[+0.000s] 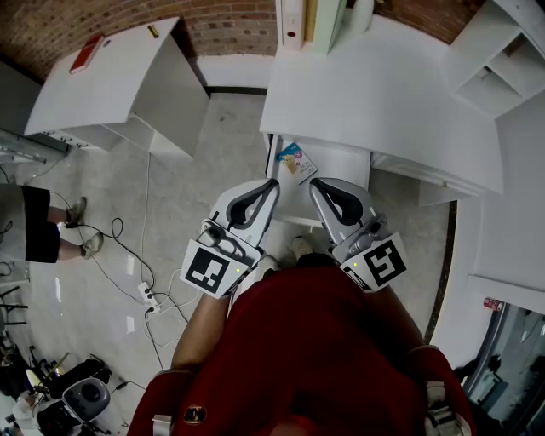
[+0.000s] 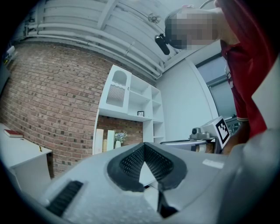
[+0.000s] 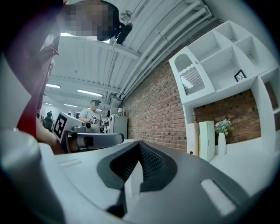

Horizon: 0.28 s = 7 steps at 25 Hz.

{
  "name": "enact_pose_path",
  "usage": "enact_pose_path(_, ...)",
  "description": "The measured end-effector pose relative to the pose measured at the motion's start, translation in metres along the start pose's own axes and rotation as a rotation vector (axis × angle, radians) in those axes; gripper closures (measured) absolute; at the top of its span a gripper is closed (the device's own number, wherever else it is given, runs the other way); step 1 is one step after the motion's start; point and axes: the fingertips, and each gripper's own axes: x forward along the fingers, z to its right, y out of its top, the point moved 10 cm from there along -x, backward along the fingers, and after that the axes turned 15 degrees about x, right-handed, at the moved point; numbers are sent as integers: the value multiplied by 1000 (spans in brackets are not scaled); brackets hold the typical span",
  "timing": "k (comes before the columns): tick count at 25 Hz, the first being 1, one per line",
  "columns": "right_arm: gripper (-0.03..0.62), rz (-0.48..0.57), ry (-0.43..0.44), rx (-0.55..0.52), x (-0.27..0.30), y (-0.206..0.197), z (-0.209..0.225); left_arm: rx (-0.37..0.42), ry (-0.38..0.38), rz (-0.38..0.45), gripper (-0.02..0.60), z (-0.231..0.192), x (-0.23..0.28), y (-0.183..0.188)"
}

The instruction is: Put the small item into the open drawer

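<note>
Shirt point(image 1: 324, 341) lowest, then my left tongs point(image 1: 273, 183) and right tongs point(image 1: 314, 183), both closed and empty; item point(image 1: 295, 159) lies in drawer point(image 1: 341, 162) just beyond, between their tips.

Matt pale-grey plastic shells of the left gripper point(image 1: 272, 182) and right gripper point(image 1: 313, 182), with black mesh-textured fingers point(image 2: 131, 162); smooth matt white surface point(image 1: 383, 94); rough red brick wall point(image 1: 230, 21); polished mottled floor point(image 1: 204, 153); red cloth shirt point(image 1: 324, 341).

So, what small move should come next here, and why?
Probably open the right gripper and ease it toward the small colourful item. The left gripper and it are shut and empty, and the item lies untouched just ahead of their tips.
</note>
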Motion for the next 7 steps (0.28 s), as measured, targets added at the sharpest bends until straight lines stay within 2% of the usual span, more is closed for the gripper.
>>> enact_pose_path(7, 583, -2, -2, 3, -2, -3, 0, -1, -1, 6, 574, 1, -1, -2)
